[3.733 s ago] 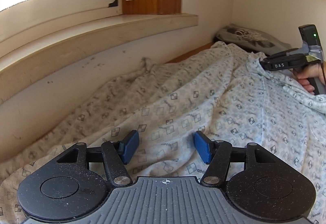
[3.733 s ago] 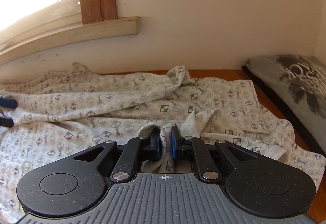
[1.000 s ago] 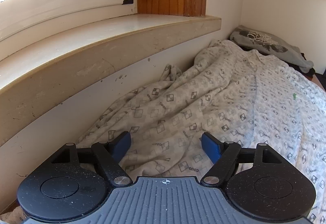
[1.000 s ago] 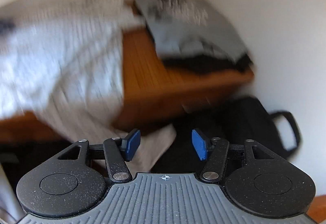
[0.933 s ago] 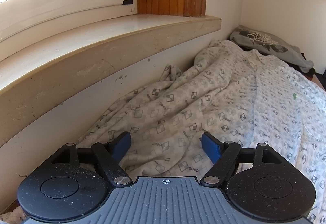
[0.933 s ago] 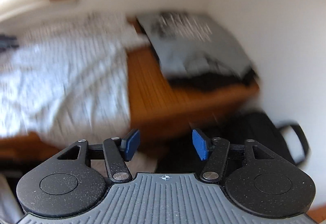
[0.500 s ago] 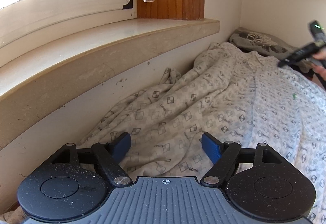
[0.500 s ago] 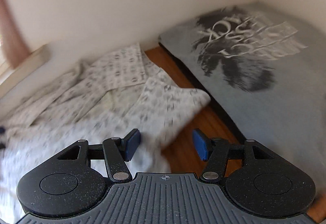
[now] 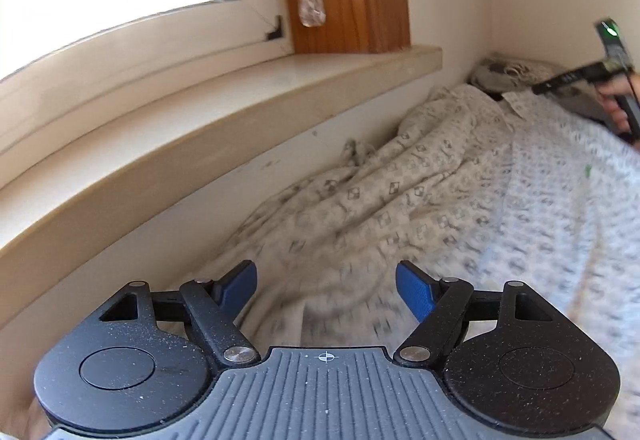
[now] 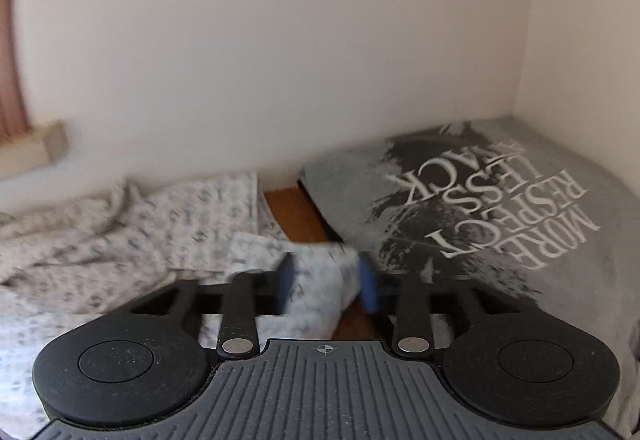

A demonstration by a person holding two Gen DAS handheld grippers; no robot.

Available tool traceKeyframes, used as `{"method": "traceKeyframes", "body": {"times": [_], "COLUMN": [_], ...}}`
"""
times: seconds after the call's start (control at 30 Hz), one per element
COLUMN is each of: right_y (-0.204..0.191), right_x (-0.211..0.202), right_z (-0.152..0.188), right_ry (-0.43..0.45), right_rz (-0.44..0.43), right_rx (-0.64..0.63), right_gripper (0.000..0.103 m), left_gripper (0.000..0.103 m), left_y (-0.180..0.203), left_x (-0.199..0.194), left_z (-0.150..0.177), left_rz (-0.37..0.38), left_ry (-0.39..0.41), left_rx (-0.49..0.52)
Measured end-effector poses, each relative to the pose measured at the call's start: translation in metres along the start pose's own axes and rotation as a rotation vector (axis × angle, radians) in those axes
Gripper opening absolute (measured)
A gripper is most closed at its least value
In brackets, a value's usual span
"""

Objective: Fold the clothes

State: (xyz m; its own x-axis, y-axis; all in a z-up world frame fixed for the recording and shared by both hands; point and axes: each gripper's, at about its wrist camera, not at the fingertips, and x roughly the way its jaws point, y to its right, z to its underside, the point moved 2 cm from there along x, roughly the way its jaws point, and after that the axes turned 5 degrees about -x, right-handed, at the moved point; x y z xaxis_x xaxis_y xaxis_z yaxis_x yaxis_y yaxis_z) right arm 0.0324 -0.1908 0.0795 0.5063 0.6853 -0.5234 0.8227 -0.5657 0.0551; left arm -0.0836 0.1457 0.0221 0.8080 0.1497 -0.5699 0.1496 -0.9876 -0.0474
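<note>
A cream shirt with a small square print point(image 9: 420, 208) lies spread and rumpled along the wall under the window sill. My left gripper point(image 9: 326, 286) hovers wide open over its near end, nothing between the blue pads point(image 9: 414, 292). At the far end a hand holds my right gripper point(image 9: 544, 88) over the shirt's other end. In the right wrist view the right gripper point(image 10: 327, 286) has its jaws closing around a corner of the shirt point(image 10: 320, 272), which stands between the pads with room still at its sides; the picture is blurred. The rest of the shirt point(image 10: 120, 240) trails off to the left.
A folded grey T-shirt with white lettering point(image 10: 500, 220) lies on dark clothes in the corner, right beside the right gripper. Bare wood point(image 10: 292, 212) shows between it and the shirt. The window sill point(image 9: 240, 100) and wall run close along the left side.
The right gripper swung from the floor and dark bag up to the shirt's far corner, and its jaws narrowed around that corner. The left gripper drifted slightly, still open.
</note>
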Motion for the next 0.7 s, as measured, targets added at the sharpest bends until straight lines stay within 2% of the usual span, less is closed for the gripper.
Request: {"method": "traceKeyframes", "body": {"times": [0.1, 0.23, 0.3, 0.37, 0.4, 0.5, 0.7], "right_y": [-0.005, -0.027, -0.038, -0.047, -0.049, -0.055, -0.063], "right_x": [-0.03, -0.052, -0.056, -0.057, -0.055, -0.045, -0.041], "right_z": [0.011, 0.038, 0.048, 0.056, 0.059, 0.07, 0.073], "right_ry": [0.038, -0.012, -0.029, -0.045, -0.058, -0.088, -0.093], "right_rz": [-0.095, -0.246, -0.256, -0.256, -0.259, -0.249, -0.251], "right_rx": [0.002, -0.057, -0.09, -0.115, -0.112, -0.126, -0.156], "right_gripper": [0.058, 0.066, 0.067, 0.071, 0.073, 0.073, 0.084], "left_gripper": [0.08, 0.08, 0.075, 0.057, 0.053, 0.051, 0.053], "left_y": [0.001, -0.004, -0.007, -0.007, -0.007, -0.002, 0.021], "left_x": [-0.037, -0.075, -0.087, -0.097, -0.101, -0.103, -0.073], "left_z": [0.014, 0.044, 0.056, 0.063, 0.066, 0.066, 0.043], "left_rz": [-0.024, -0.018, -0.025, -0.027, -0.027, -0.01, 0.042], "left_ry": [0.002, -0.031, -0.05, -0.047, -0.045, -0.036, -0.052], "left_rx": [-0.013, -0.061, -0.08, -0.096, -0.105, -0.11, -0.076]}}
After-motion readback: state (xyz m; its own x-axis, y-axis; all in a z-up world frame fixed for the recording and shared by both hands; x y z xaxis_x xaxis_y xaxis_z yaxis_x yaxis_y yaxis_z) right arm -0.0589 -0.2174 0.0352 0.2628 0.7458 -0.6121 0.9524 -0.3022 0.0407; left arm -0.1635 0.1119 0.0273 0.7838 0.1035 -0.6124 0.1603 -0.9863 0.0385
